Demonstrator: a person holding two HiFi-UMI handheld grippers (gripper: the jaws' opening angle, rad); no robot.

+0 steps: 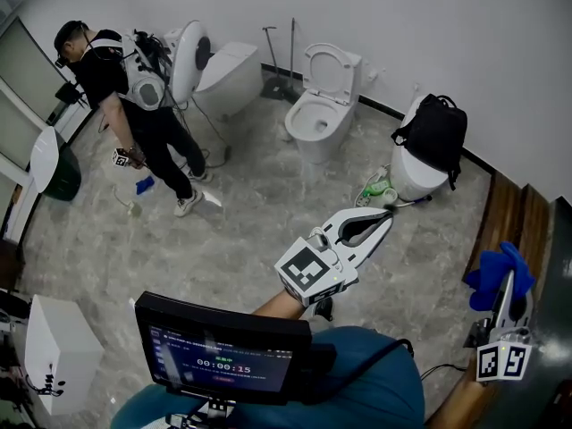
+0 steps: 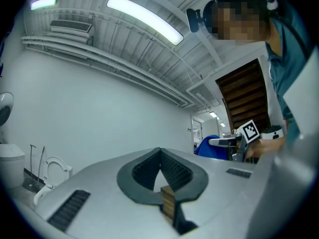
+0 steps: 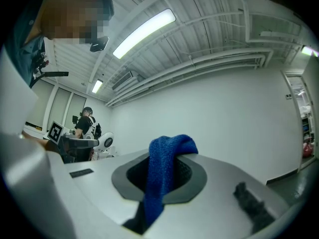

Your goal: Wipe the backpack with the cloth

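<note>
Right hand-held gripper (image 1: pixel 510 280) clamps blue cloth (image 3: pixel 164 168); left hand-held gripper (image 1: pixel 380 220) closed, empty. Black backpack (image 1: pixel 433 132) at 1 o'clock, perched on toilet (image 1: pixel 416 179), could slide off if wiped unsteadied.

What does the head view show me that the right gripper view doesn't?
Only the head view: the black backpack resting on a toilet by the wall, and the floor leading to it. Only the right gripper view: the right gripper with jaws shut on the blue cloth, plus ceiling lights. Both: the cloth, the left gripper and a second person.
</note>
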